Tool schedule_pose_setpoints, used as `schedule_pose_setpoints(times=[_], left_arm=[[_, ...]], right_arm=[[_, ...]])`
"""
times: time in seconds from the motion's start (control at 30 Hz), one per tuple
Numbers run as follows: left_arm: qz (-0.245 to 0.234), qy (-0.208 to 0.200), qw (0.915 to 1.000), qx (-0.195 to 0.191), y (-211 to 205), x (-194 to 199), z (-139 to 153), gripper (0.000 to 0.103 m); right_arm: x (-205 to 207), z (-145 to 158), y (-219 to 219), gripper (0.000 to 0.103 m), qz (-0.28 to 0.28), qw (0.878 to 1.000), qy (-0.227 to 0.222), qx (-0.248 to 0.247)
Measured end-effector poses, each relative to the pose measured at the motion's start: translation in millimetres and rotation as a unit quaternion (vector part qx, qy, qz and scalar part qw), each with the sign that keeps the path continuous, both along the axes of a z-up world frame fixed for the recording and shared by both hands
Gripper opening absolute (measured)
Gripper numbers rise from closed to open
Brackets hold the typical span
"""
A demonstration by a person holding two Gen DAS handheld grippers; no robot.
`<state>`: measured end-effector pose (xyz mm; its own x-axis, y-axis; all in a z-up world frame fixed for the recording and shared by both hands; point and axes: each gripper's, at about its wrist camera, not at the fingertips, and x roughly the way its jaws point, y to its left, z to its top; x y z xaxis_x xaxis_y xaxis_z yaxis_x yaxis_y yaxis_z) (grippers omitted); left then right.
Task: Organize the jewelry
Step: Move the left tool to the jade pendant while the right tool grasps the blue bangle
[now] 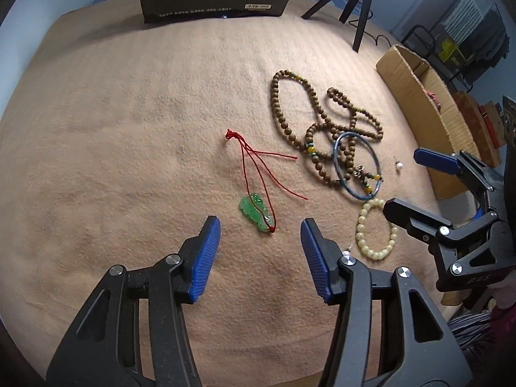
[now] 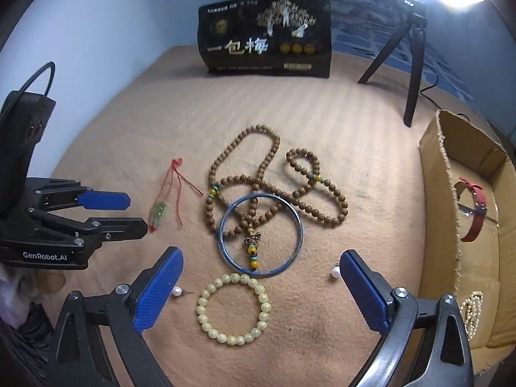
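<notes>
The left gripper [image 1: 260,235] and right gripper [image 2: 261,277] both have their blue fingers wide apart and hold nothing. The jewelry lies on the tan fuzzy blanket [image 2: 322,338] beside the brown cardboard box [image 2: 435,200]. The long brown wooden bead string [image 2: 258,180] is tangled through the blue ring bangle [image 2: 298,229], so lifting one could drag the other, and the tiny white pearl earring [image 2: 177,291] could roll away if bumped.

Bare blanket [image 1: 113,145] lay open toward nine o'clock; tangled wooden beads [image 1: 322,122] and cardboard box [image 2: 451,193] crowded two o'clock.
</notes>
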<state>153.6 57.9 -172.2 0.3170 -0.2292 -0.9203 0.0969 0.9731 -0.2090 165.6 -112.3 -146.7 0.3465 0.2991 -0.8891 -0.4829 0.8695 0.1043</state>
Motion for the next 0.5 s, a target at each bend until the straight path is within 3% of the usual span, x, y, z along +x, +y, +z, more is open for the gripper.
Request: schedule_pose_setpoints(times=[0.3,0.5], left_arm=[[-0.005,0.004,0.9998,0.018,-5.4,8.6,-10.6,0.047],[0.002,0.008,0.9997,0.022,-4.6,12.8,-18.0,0.037]], right_arm=[[4.7,-10.6,9.1,0.099,0.008,1.000,0.010,-0.007],[9.9,-16.6,15.0,0.099,0.011,1.000,0.011,-0.020]])
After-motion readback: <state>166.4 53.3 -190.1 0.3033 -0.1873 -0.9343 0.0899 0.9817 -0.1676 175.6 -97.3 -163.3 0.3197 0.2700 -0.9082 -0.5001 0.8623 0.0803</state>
